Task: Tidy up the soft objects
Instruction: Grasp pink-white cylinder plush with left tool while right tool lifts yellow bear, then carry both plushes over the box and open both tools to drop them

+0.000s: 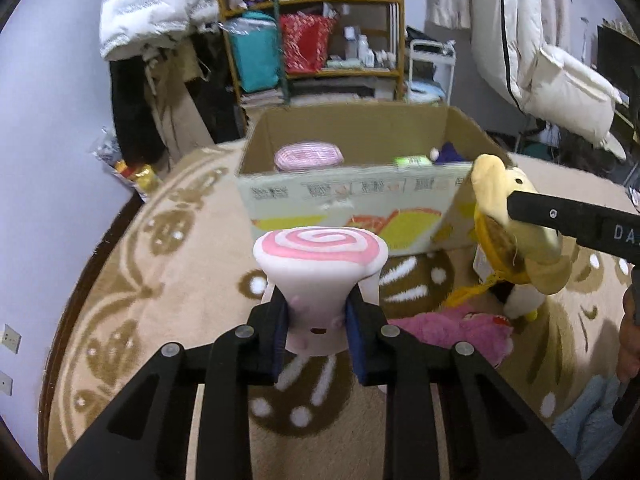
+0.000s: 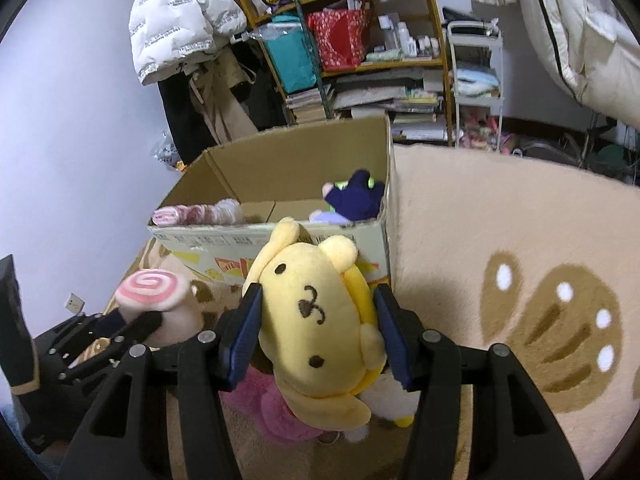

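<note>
We hold the swirl plush (image 1: 320, 264) pinched in our left gripper (image 1: 316, 332) and the yellow dog plush (image 2: 316, 320) clamped in our right gripper (image 2: 316, 336), both raised before the cardboard box (image 1: 352, 196), apparently to drop them in.

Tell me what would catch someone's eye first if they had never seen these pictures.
Most striking are the two toys held up close: a white plush roll with a pink spiral top squeezed in the left gripper, and a yellow plush dog with a stitched face clamped in the right gripper. Just beyond them an open brown cardboard box stands on the beige patterned rug, with a few soft things already inside.
</note>
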